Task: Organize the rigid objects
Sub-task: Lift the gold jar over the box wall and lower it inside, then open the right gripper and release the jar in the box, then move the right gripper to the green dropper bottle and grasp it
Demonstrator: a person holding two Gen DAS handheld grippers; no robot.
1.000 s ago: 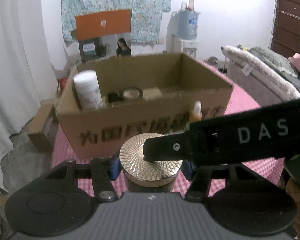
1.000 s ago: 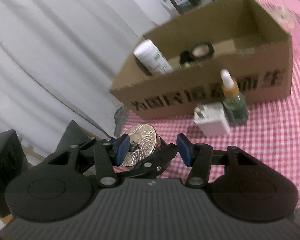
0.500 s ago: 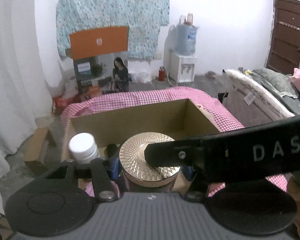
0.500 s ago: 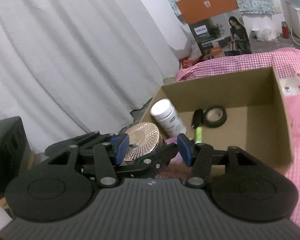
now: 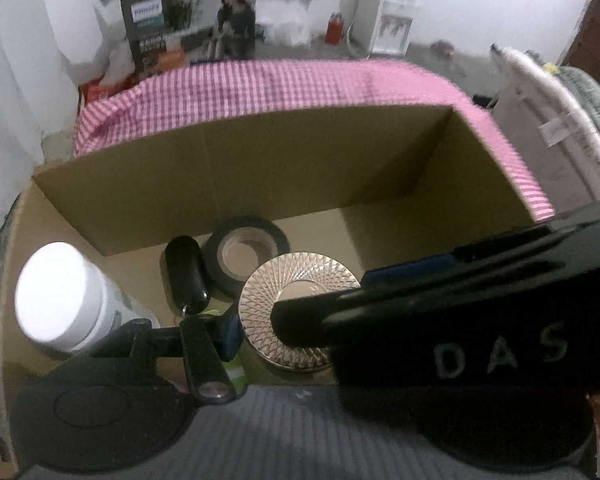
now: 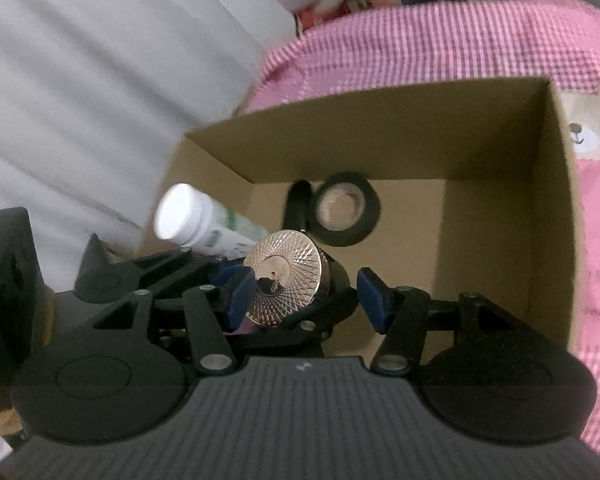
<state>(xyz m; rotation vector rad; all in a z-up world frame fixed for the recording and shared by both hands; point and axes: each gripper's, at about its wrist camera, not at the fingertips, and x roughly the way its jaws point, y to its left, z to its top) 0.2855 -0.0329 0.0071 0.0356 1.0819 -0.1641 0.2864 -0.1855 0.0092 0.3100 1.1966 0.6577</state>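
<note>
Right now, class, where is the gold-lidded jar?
In both views the jar is held in the left gripper over the open box, near the tape roll.

Both my wrist views look steeply down, close over the cardboard box (image 5: 236,184); they share the tape roll (image 6: 346,215) at twelve o'clock.

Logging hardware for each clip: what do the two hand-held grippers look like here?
Both look alike: black linkage arms with silver rivets, blue finger pads and a grey ribbed housing with two round black discs. The left hand-held gripper shows in the right wrist view. The right hand-held gripper crosses the left wrist view as a black bar marked "DAS" in pale letters. No cables or sleeves show.
</note>
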